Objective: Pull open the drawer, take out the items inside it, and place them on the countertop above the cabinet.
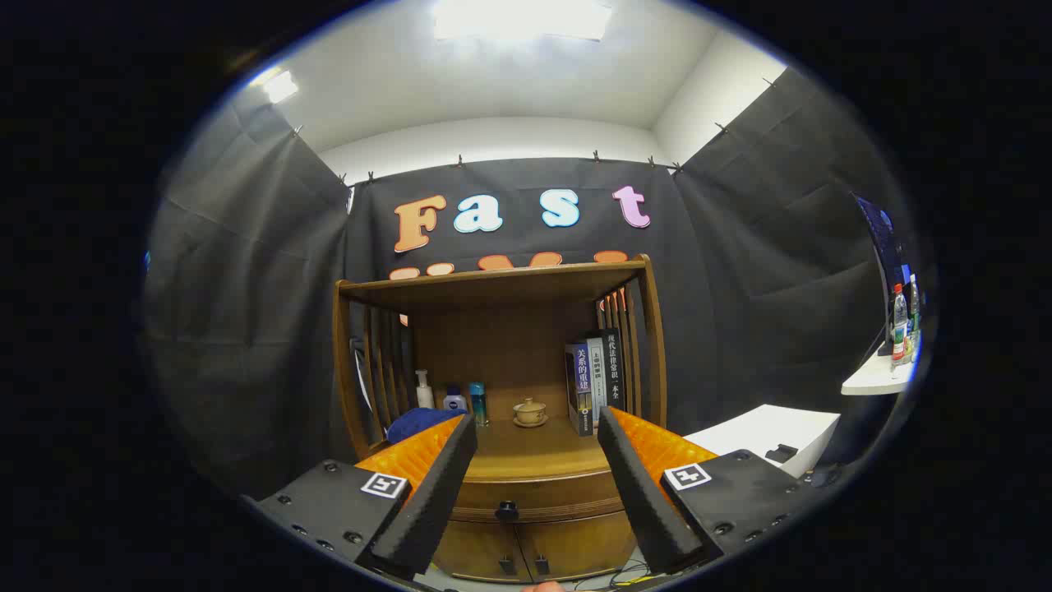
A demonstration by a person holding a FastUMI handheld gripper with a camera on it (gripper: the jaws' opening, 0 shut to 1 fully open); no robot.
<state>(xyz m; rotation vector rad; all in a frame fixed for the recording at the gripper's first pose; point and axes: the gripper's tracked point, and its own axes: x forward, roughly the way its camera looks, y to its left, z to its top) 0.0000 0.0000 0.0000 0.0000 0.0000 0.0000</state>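
Facing the cabinet (pixel 501 386), the gripper (pixel 536 427) hangs with fingers spread, grasping nothing. At ten o'clock lies a blue cloth (pixel 419 423); between the fingers, at six o'clock, the drawer (pixel 538 497) sits closed, long axis left-right, knob (pixel 507 511) pointing outward; books (pixel 596 378) stand at one o'clock.

A row of upright books (pixel 593 380) stands at centre right, with a small lidded teacup on a saucer (pixel 530 411) to their left. Further left stand a white pump bottle (pixel 424 390), a small white jar (pixel 454 400) and a teal bottle (pixel 478 403). At far right, drink bottles (pixel 902 324) stand on a white table (pixel 875 380). A ceiling light (pixel 522 18) glows at top centre.
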